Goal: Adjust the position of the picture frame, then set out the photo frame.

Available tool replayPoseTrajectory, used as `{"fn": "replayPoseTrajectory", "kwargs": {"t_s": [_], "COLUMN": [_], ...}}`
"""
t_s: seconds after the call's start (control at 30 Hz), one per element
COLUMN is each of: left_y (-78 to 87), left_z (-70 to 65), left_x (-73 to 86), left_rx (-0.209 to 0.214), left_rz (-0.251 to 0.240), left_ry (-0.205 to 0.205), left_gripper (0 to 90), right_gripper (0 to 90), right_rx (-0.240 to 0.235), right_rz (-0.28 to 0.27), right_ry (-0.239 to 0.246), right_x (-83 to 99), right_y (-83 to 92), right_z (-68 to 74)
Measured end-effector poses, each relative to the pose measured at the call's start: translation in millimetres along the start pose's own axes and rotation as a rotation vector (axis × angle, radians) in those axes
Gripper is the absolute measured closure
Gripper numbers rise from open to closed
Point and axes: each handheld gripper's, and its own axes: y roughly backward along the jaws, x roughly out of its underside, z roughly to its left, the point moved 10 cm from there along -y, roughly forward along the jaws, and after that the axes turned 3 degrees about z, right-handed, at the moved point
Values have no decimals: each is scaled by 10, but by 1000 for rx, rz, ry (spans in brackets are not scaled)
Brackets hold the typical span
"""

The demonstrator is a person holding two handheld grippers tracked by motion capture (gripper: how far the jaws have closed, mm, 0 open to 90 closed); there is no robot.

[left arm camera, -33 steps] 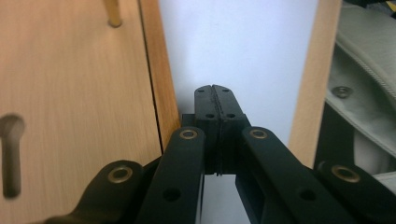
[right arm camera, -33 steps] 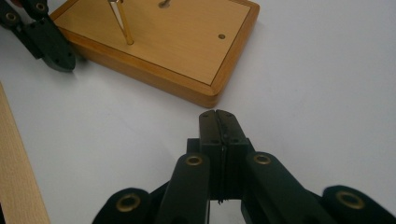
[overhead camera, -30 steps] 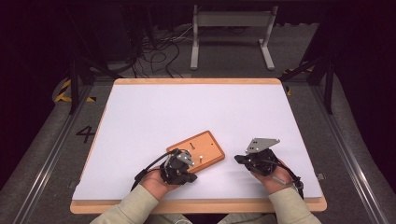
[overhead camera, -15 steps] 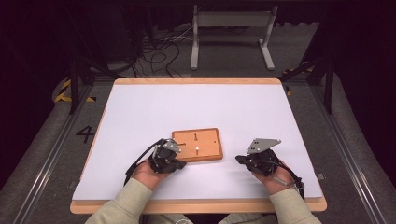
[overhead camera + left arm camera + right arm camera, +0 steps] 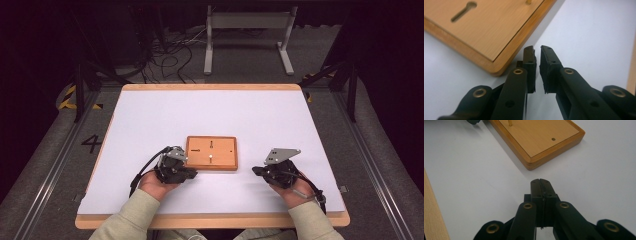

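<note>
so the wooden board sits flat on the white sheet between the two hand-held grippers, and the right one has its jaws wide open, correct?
Not quite. The right hand-held gripper has its jaws pressed shut with nothing between them, as the right gripper view shows. The rest holds: the wooden board lies flat on the white sheet, between it and the left hand-held gripper.

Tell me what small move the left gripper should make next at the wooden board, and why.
Probably ease the left gripper back from the wooden board. Its jaws have just been opening, a narrow gap shows with nothing between them, and their tips sit just off the board's near corner. The board lies flat and square on the white table, and the right gripper rests shut, apart from it.
</note>
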Motion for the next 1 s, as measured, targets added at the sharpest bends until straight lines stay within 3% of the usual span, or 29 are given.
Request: {"fn": "replayPoseTrajectory", "kwargs": {"t_s": [0.07,0.13,0.27,0.5,0.67,0.7,0.77,0.9,1.0], "left_y": [38,86,165,236,229,225,218,177,86], "left_z": [-49,-54,-56,-1,25,28,27,40,56], "left_x": [-37,-95,-178,-278,-334,-391,-440,-505,-554], "left_rx": [17,-1,-32,-51,-32,0,19,30,27], "left_rz": [-25,-67,-138,-232,-263,-286,-304,-316,-306], "left_ry": [5,-31,-44,-14,16,44,58,58,35], "left_gripper": [784,758,698,628,583,550,497,443,428], "right_gripper": [900,900,900,900,890,888,888,886,886], "right_rx": [0,2,8,17,26,30,33,38,41], "right_rz": [-2,-6,-16,-38,-49,-51,-55,-57,-55], "right_ry": [-7,-11,-20,-37,-56,-61,-66,-79,-84], "right_x": [6,13,18,28,48,53,65,93,118], "right_y": [0,4,24,78,125,134,151,174,187], "right_z": [-16,-29,-66,-138,-195,-207,-225,-248,-257]}}
